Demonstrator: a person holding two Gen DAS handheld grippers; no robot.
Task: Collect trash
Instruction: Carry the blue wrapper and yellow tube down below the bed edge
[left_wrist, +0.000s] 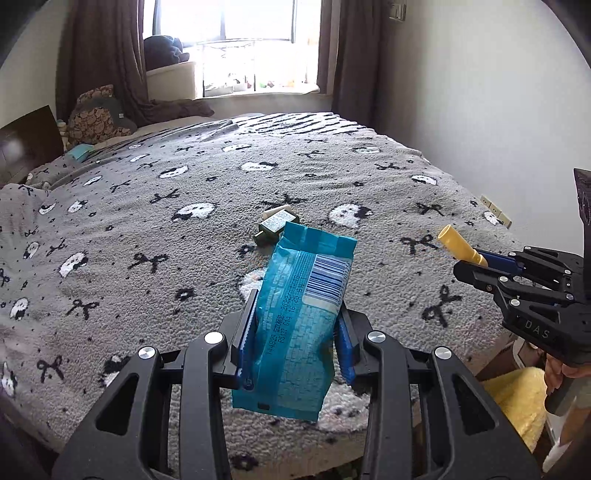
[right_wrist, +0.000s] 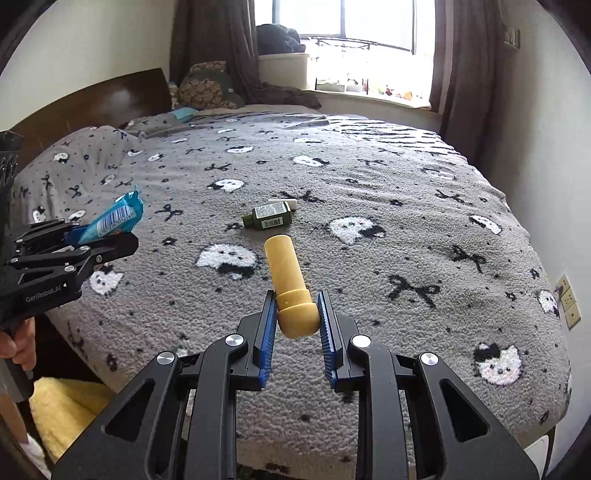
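Trash counts four: one blue wrapper (left_wrist: 303, 317) standing upright, clamped low-centre by the left gripper (left_wrist: 295, 332), one yellow tube (right_wrist: 290, 288) pointing away up-frame, pinched at its cap by the right gripper (right_wrist: 297, 317), and mid-frame on the blanket (right_wrist: 406, 229) one green bottle (right_wrist: 267, 218) lying sideways touching one white stick (right_wrist: 284, 203)

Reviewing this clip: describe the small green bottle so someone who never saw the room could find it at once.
Start at the big bed under the grey fleece blanket with bows and white cat faces. Near its middle, beyond both claws, the small dark green bottle with a pale label lies on its side. A white tube touches it behind; only the bottle is green and barcoded.
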